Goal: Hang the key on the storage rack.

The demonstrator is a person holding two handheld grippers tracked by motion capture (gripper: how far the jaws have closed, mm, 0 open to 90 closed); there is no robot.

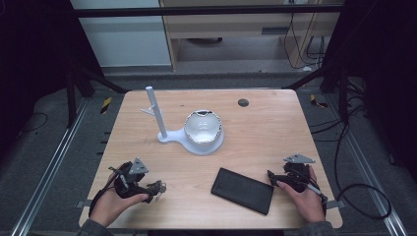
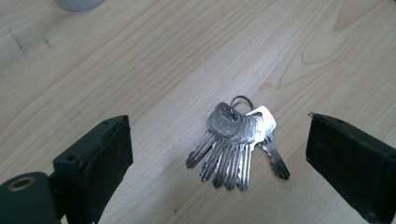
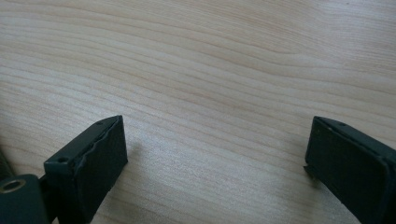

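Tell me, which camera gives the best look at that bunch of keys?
The left gripper view: the bunch of keys lies large and sharp on the table between the open jaws. The high view shows it as a small glint beside the left gripper.

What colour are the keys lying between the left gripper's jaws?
Silver metal, on a thin ring; the keys show best in the left gripper view.

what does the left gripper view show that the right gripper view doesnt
Left gripper view alone: a bunch of keys on a ring, lying flat between the open left claw, apart from both jaws. Right gripper view alone: nothing between the open right claw but bare wood. Shared: the light wooden table and two black jaws spread wide.
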